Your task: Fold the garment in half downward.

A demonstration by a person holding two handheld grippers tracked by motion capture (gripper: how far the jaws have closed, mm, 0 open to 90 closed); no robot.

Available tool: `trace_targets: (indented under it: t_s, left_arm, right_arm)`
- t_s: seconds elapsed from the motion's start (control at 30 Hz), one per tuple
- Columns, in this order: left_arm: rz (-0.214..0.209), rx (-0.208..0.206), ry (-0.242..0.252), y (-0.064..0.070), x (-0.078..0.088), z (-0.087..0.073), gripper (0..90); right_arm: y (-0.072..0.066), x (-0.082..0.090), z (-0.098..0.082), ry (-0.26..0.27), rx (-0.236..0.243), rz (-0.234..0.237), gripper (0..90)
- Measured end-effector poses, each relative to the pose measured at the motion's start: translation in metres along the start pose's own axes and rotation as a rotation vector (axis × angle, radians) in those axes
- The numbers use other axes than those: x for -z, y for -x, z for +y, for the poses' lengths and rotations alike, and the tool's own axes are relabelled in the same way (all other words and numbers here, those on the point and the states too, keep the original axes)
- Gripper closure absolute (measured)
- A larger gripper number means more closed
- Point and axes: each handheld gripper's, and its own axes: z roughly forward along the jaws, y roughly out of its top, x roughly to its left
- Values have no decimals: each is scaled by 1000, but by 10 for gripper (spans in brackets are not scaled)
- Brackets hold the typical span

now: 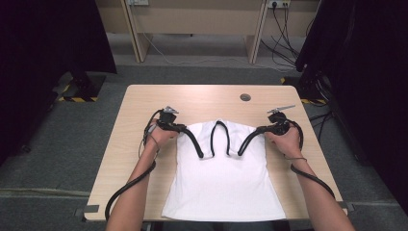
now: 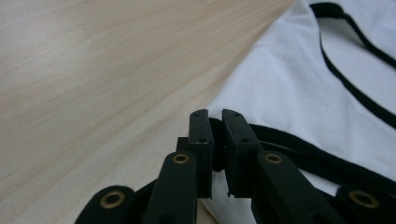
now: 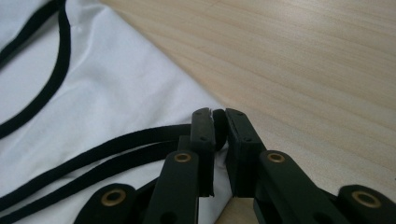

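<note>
So we've got a white tank top (image 1: 223, 178) with black trim lying flat on the desk (image 1: 139, 103). Our left tongs (image 2: 215, 114) are clamped on its left shoulder strap's black edge, and the right tongs (image 3: 217, 113) are pinching the right strap the same way, both down at desk level.

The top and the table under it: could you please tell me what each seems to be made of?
Top: likely a soft knit fabric, matte white, since it lies limp with gentle folds; its black trim looks like sewn binding. Table: pale wood-grain surface with a smooth, faint sheen, probably laminate rather than solid wood, though the look leaves that open.
</note>
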Motion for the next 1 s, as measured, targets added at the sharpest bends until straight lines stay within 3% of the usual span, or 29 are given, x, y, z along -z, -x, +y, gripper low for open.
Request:
trace_targets:
  t_s: [0.03, 0.07, 0.1, 0.2, 0.23, 0.3, 0.57, 0.67, 1.0]
  left_arm:
    - [0, 0, 0, 0, 0, 0, 820]
    - [0, 0, 0, 0, 0, 0, 820]
    - [1, -30, 29, -2, 5, 9, 820]
    - [1, -30, 29, -2, 5, 9, 818]
    - [18, 3, 21, 1, 9, 14, 818]
    - [16, -8, 33, 2, 13, 20, 818]
    - [19, -6, 71, 2, 18, 28, 820]
    - [23, -16, 100, 3, 25, 37, 820]
    - [44, -48, 124, 6, 35, 50, 817]
  right_arm:
    - [0, 0, 0, 0, 0, 0, 837]
    - [3, 7, 5, 25, -28, 32, 837]
    - [3, 7, 5, 25, -28, 32, 838]
    - [4, 15, 11, 55, -50, 52, 838]
    - [4, 15, 11, 55, -50, 52, 838]
    - [4, 20, 16, 71, -55, 60, 838]
    - [-1, 32, 29, 105, -44, 67, 838]
    - [-2, 35, 34, 116, -44, 67, 838]
    - [-7, 49, 49, 149, -27, 60, 838]
